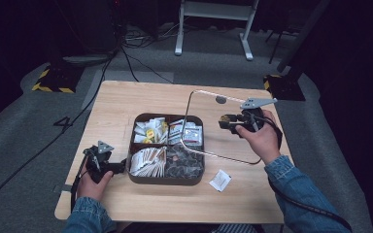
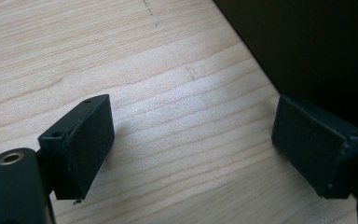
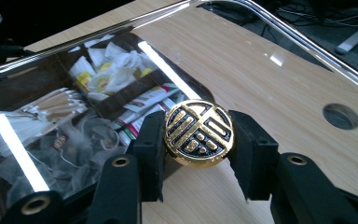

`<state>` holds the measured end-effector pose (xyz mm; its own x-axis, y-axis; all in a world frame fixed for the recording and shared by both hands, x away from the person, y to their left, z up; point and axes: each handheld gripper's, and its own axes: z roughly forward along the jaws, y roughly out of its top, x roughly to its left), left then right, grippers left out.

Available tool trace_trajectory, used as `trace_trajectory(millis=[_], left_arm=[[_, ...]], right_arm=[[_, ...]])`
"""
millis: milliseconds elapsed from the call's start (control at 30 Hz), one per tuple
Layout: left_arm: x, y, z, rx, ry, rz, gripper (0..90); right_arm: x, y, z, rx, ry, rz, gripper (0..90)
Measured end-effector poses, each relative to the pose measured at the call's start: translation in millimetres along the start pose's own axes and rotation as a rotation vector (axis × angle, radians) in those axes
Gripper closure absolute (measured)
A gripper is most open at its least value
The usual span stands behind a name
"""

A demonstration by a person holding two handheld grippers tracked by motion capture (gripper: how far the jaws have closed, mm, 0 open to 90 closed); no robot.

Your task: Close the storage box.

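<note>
High view: a dark, rounded-square compartment tray (image 1: 132, 160) of sachets and sticks is seen at the middle of the pale wooden counter (image 1: 121, 102), with a clear, chrome-edged lid (image 1: 223, 127) tilted over its right half.
Right gripper (image 3: 198, 135): closed on the round gold-and-black knob (image 3: 198, 133) of the lid, held just right of centre in the high view; the knob is pinched between both black pads.
Left gripper (image 2: 191, 149): wide open, nothing between the pads; it is rested at the lower left, one pad close against the tray's dark outer wall, though contact cannot be told.
Step in hand: judged to be lid handling, the lid being carried by its knob while the tray is steadied.
Next move: a level, steady carry is called for, so that the smooth knob is not let slip.
Materials: glossy transparent lid, embossed metal-look knob, matte foam-like pads, grained wood.
Loose item: a small white paper sachet (image 1: 220, 180) is lain on the counter below the lid.
</note>
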<state>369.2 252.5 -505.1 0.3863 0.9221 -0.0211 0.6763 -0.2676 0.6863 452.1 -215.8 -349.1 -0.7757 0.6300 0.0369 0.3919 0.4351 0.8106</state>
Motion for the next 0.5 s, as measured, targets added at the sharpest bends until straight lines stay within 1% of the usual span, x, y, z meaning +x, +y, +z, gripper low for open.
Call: trace_trajectory(millis=[233, 400, 433, 467, 500], left_arm=[[0.3, 0.5, 0.6, 0.001, -0.004, -0.004, 12.9], [0.8, 1.3, 1.3, 0.000, -0.003, -0.004, 12.7], [0.8, 1.3, 1.3, 0.000, -0.003, -0.004, 12.6], [0.9, 1.3, 1.3, 0.000, -0.003, -0.004, 12.6], [0.9, 1.3, 1.3, 0.000, -0.003, -0.004, 12.6]], right_arm=[[21.6, 16.6, 15.3, 0.008, 0.034, -0.030, 58.7], [37.2, 26.5, 30.0, 0.014, 0.053, -0.049, 58.7], [37.2, 26.5, 30.0, 0.014, 0.053, -0.049, 58.7], [42.8, 29.5, 36.7, 0.013, 0.056, -0.053, 58.7], [44.6, 30.4, 39.4, 0.014, 0.057, -0.057, 58.7]])
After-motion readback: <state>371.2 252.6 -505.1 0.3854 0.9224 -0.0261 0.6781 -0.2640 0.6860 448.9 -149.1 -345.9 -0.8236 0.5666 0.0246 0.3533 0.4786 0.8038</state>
